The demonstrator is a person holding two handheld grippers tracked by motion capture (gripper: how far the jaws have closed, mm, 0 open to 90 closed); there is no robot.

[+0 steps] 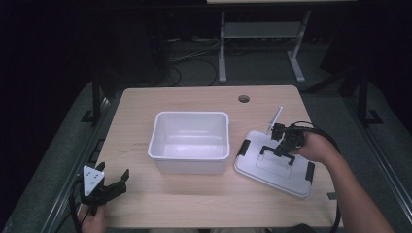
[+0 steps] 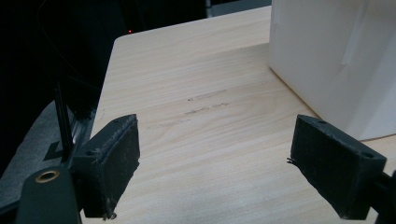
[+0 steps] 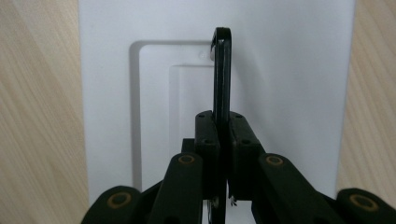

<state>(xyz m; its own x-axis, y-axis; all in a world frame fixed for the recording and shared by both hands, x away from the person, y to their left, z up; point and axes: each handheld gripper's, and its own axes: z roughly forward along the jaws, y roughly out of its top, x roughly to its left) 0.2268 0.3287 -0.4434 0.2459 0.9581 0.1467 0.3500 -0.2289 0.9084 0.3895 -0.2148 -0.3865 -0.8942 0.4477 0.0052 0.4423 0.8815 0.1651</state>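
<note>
- Right tongs clamped tight on the black plastic carry handle of the flat white rectangular plastic lid, both pads pinching the raised bar edge-on in the right gripper view.
- Lid flat on the pale wooden bench, just right of the empty white rectangular plastic tub, near it but apart, with 2 black latches at its short ends.
- Lid turned askew to the tub: long axis running from near-right towards far-left, so likely needing a lift, a twist and a carry leftwards to sit square on the rim.
- Left tongs spread wide over bare wood at the near-left corner, holding nothing, tub wall ahead on the right of that view.
- Right hand plainly the nearer to the lid; left nearer the tub, free to steady it.
</note>
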